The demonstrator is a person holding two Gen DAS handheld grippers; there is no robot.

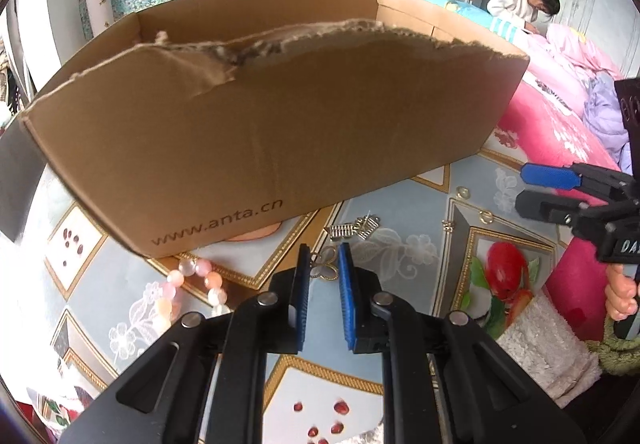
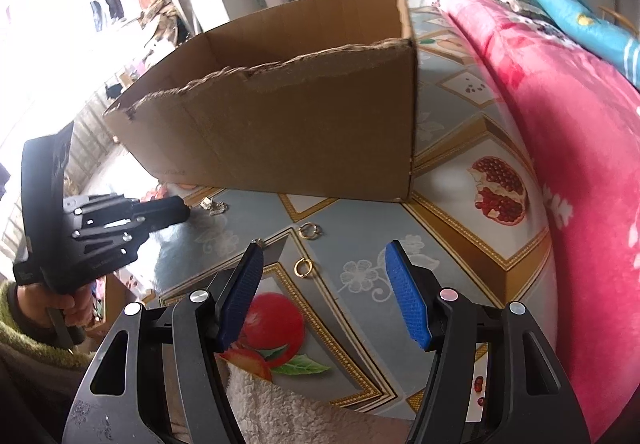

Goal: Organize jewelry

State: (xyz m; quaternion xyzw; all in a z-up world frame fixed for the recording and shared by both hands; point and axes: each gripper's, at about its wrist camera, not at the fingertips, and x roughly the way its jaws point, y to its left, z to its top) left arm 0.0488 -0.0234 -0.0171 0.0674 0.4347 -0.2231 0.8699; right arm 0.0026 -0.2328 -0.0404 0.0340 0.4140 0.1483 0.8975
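A torn brown cardboard box (image 1: pixel 256 132) stands on the patterned cloth; it also shows in the right wrist view (image 2: pixel 288 132). My left gripper (image 1: pixel 325 264) is open with a narrow gap, its tips around a gold butterfly-shaped piece (image 1: pixel 325 269) on the cloth. A silver piece (image 1: pixel 354 230) lies just beyond, and a pink bead bracelet (image 1: pixel 192 284) to the left. My right gripper (image 2: pixel 324 264) is open and empty above two gold rings (image 2: pixel 303 267) (image 2: pixel 310 232). The rings also show in the left wrist view (image 1: pixel 486 217). The left gripper also appears in the right wrist view (image 2: pixel 176 210).
A pink floral blanket (image 2: pixel 560 132) borders the cloth on the right. A white fluffy towel (image 1: pixel 540 348) lies at the near edge. A person in white (image 1: pixel 520 4) sits far back on the bed.
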